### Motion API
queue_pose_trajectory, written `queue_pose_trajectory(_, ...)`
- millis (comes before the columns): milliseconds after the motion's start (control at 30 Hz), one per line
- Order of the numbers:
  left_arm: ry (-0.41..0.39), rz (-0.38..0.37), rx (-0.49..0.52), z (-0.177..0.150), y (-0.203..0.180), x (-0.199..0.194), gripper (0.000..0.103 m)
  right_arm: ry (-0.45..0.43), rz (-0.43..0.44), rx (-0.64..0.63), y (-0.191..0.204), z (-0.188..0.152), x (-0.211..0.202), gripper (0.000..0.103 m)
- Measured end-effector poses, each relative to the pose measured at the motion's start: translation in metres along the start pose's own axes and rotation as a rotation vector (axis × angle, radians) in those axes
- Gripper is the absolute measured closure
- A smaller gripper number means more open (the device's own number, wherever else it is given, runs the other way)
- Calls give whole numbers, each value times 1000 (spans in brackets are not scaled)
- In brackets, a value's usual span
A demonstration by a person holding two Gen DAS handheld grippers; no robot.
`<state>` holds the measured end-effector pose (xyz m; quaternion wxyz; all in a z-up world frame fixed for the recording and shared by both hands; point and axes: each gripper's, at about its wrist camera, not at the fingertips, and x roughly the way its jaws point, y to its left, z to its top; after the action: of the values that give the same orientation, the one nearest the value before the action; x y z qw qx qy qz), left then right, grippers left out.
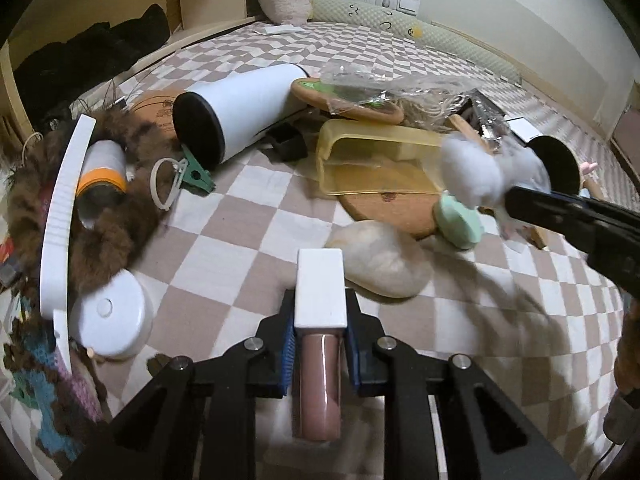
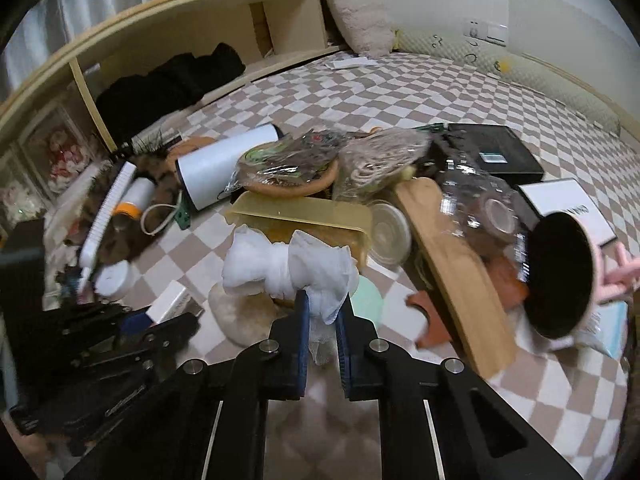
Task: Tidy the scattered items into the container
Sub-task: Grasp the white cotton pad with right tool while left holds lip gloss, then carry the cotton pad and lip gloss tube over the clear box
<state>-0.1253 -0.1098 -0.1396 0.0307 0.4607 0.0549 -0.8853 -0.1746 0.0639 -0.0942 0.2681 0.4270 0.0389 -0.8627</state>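
Both tongs loaded over a cluttered checkered bed

Left wrist view: the left tongs (image 1: 320, 344) pinch a lip gloss tube (image 1: 319, 360) with a white cap, held over the checkered bed (image 1: 248, 200). Far beyond lies a yellow translucent container (image 1: 360, 160) on its side, right of a white cylinder (image 1: 240, 116). The right tongs (image 1: 516, 200) enter from the right carrying a white gauze bundle (image 1: 472, 172). Right wrist view: the right tongs pinch the white gauze bundle (image 2: 280, 268) by 1 end, just near of the yellow container (image 2: 304, 216); the left tongs (image 2: 176, 320) show at left with the white cap.
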Motion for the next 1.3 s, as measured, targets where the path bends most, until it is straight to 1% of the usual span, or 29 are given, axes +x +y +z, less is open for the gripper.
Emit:
queue_pose_trajectory(100, -14, -13, -5, -1, -8, -8, 82, 11, -8, 8, -4, -4, -14, 90)
queue_pose_trajectory(167, -21, -27, -3, -2, -17, -13, 82, 17, -33, -4, -5, -9, -21, 90)
queue_pose_trajectory(300, -26, -41, 31, -6, -38, -21, 82, 43, -63, 5, -13, -23, -32, 90)
queue_pose_trajectory(633, -16, -83, 45, -25, -76, -36, 82, 74, -135, 45, -44, -64, -65, 90)
queue_pose_trajectory(900, -50, -105, 57, -32, -95, -58, 82, 57, -201, 39, -56, -86, -96, 90)
queue_pose_trajectory(1067, -40, -114, 66, -42, -106, -63, 82, 44, -224, 36, -60, -99, -112, 90)
queue_pose_trajectory(1200, -26, -128, 85, -51, -115, -63, 82, 34, -226, 46, -63, -107, -124, 90)
queue_pose_trajectory(1300, -32, -136, 97, -53, -123, -68, 82, 17, -230, 56, -64, -110, -135, 90)
